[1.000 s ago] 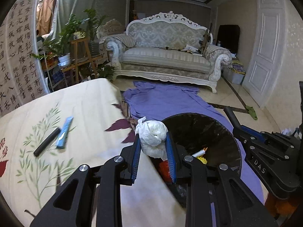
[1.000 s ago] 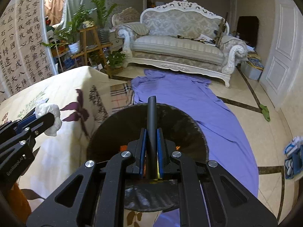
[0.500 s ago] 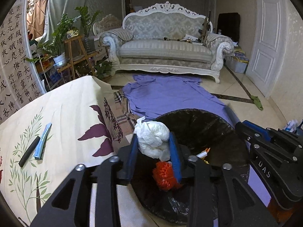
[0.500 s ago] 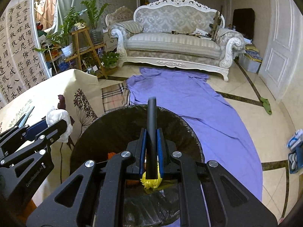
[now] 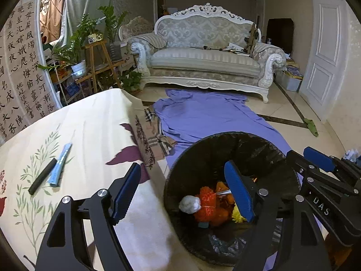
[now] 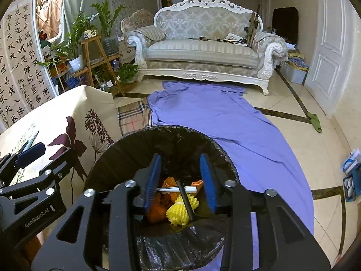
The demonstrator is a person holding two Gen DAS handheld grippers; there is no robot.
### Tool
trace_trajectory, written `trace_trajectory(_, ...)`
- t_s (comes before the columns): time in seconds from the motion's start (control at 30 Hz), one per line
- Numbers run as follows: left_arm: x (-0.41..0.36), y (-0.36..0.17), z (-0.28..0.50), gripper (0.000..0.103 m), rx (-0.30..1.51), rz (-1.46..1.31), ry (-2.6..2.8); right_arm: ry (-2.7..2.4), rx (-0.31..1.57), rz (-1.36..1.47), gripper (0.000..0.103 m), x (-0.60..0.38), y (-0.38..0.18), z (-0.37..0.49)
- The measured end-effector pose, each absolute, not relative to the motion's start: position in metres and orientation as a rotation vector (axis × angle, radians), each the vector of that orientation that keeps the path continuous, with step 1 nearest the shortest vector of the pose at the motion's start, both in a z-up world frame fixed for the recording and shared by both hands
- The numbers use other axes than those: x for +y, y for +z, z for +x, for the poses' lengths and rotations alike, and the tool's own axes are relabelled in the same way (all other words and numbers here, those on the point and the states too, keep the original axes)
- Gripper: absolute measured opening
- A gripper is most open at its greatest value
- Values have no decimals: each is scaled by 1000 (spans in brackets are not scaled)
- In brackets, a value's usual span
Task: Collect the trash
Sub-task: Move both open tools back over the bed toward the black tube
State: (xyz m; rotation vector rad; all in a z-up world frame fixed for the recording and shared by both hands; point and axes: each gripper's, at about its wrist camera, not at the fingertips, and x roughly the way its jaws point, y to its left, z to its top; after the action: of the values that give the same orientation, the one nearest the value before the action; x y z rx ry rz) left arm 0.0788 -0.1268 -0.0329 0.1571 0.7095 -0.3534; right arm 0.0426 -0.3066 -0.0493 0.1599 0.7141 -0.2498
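Note:
A black-lined trash bin [image 5: 225,135] [image 6: 158,128] stands on the floor beside the table's edge. My left gripper [image 5: 181,171] hangs over its left rim, its jaws opening with nothing between the pads. A white crumpled wad [image 5: 190,204] lies below them in the bin on orange trash [image 5: 207,205]. My right gripper [image 6: 180,160] hovers over the bin, its jaws also opening and empty. A black stick [image 6: 185,199] rests under it across yellow netting [image 6: 181,212]. Each gripper shows in the other's view: the right gripper [image 5: 302,155] and the left gripper [image 6: 49,153].
On the floral tablecloth [image 5: 90,124] lie a black pen [image 5: 41,178] and a blue strip [image 5: 59,164]. A purple sheet [image 5: 203,117] covers the floor beyond the bin. Behind it stand a sofa [image 5: 203,61], a plant stand [image 5: 97,63] and a white door [image 5: 325,45].
Both grippers moved forward over the bin and opened. The white wad left the left jaws and the black stick left the right jaws; both now lie in the bin.

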Motion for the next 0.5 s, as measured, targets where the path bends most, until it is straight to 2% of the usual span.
trace_trajectory(0.17,-106,-23,75,76,692,143,-320,-224,712,150,38,-289,-44,43)
trace_trajectory(0.3,-81,-17,70,76,677,128,-279,-190,708,142,44,-271,-40,45)
trace_trajectory(0.5,-33,-13,70,76,679,94,-188,-105,717,108,44,-229,-36,56)
